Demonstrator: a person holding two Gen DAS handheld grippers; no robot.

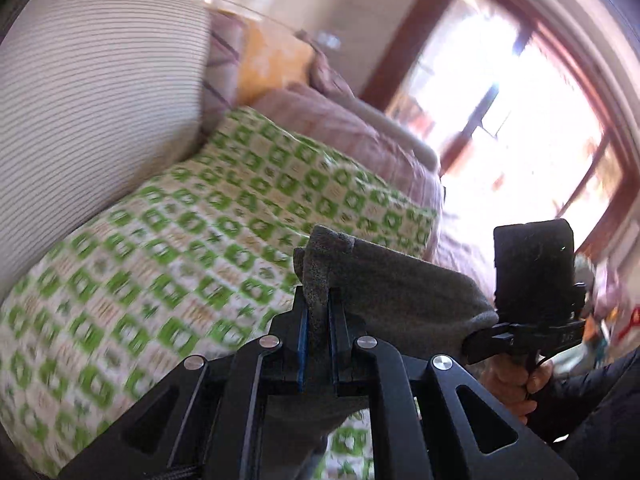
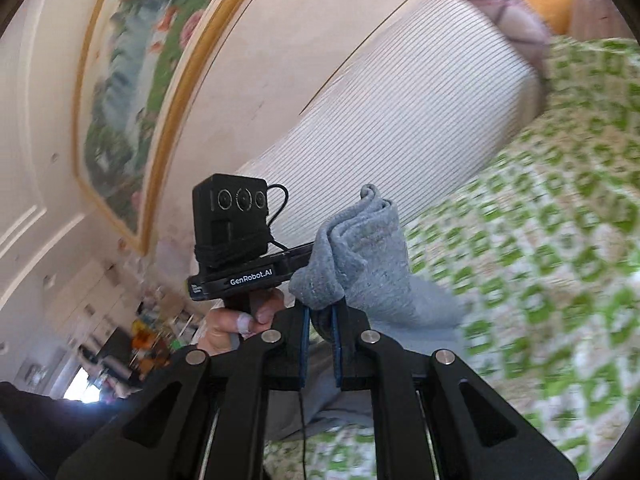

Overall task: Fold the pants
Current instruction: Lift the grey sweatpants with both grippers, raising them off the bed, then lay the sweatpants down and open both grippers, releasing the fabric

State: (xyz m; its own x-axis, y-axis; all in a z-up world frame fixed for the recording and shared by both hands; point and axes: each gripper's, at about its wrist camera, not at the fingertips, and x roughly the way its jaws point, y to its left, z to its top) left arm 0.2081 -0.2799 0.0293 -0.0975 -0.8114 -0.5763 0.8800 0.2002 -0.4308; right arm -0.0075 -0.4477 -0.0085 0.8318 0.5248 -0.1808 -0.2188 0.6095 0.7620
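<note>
The grey pants (image 1: 384,280) hang between my two grippers above the bed. My left gripper (image 1: 318,312) is shut on a bunched edge of the pants, which sticks up past the blue pads. The right gripper's body shows to its right in the left wrist view (image 1: 532,280). My right gripper (image 2: 320,320) is shut on another bunched edge of the pants (image 2: 368,256). The left gripper's body (image 2: 236,240) and the hand holding it sit just to its left. The rest of the pants hangs below, mostly hidden.
A bed with a green-and-white patterned cover (image 1: 168,248) lies under both grippers. A striped white bolster (image 1: 92,96) and pink and orange pillows (image 1: 276,64) lie at its head. A bright window (image 1: 520,112) and a framed painting (image 2: 132,80) are on the walls.
</note>
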